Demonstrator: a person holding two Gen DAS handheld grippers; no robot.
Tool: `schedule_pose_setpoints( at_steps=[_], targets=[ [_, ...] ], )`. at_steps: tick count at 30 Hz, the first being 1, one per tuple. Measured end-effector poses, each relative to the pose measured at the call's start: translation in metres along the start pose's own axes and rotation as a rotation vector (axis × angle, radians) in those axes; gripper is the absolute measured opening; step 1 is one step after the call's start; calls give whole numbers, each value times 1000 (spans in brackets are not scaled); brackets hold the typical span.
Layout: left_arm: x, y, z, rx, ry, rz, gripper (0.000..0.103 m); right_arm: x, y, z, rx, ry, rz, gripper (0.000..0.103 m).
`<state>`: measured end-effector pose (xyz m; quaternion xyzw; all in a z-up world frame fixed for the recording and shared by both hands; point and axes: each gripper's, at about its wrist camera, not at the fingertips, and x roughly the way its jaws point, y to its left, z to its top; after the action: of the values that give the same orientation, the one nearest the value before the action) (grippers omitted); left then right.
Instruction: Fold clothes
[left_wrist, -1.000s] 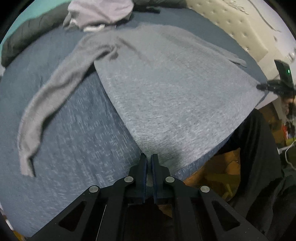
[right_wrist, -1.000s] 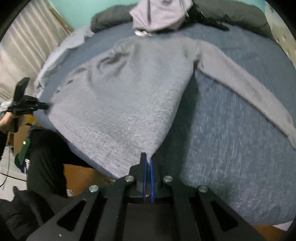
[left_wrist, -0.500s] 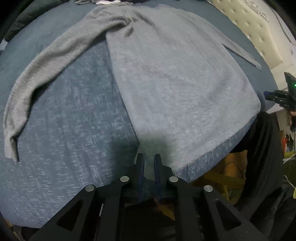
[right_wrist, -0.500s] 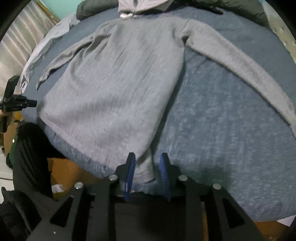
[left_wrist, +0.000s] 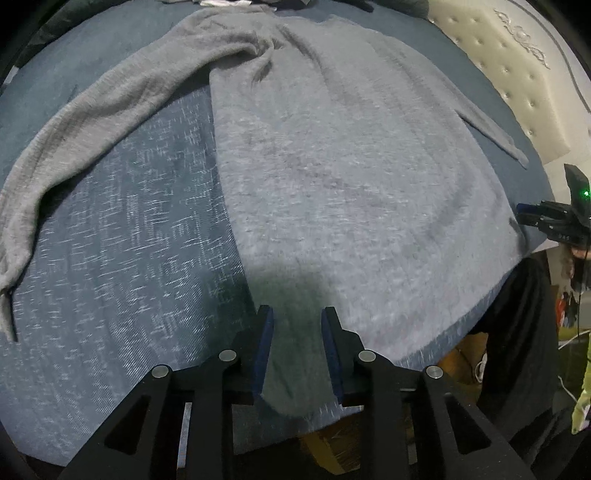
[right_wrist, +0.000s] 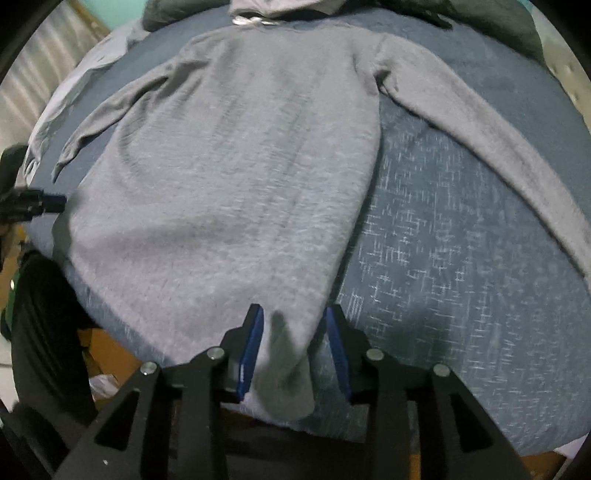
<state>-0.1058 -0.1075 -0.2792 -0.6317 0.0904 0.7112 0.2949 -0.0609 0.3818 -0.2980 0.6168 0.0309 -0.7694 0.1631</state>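
Dim indoor light, soft shadows under each gripper, slight motion blur, and heavy fisheye bending with dark corners.

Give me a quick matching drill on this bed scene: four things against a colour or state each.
Things:
1. sweater
2. bedspread
3. left gripper
4. headboard

States:
A. cream, tufted
B. open over a hem corner
C. grey, spread flat
D. blue, woven pattern

Pairs: 1-C, 2-D, 3-B, 4-A
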Motion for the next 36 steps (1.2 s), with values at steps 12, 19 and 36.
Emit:
schedule_pose_setpoints(
  at_steps=[12, 19, 36],
  targets=[
    [5, 13, 11, -38, -53, -44, 4, -2, -20, 13, 101, -83, 35, 3],
    [2, 16, 21, -80, -86, -54, 4, -11, -36, 29, 144, -127, -1, 2],
    [-6, 26, -3, -49, -18, -72, 28, -15, -40, -1, 182, -48, 89, 36]
  ],
)
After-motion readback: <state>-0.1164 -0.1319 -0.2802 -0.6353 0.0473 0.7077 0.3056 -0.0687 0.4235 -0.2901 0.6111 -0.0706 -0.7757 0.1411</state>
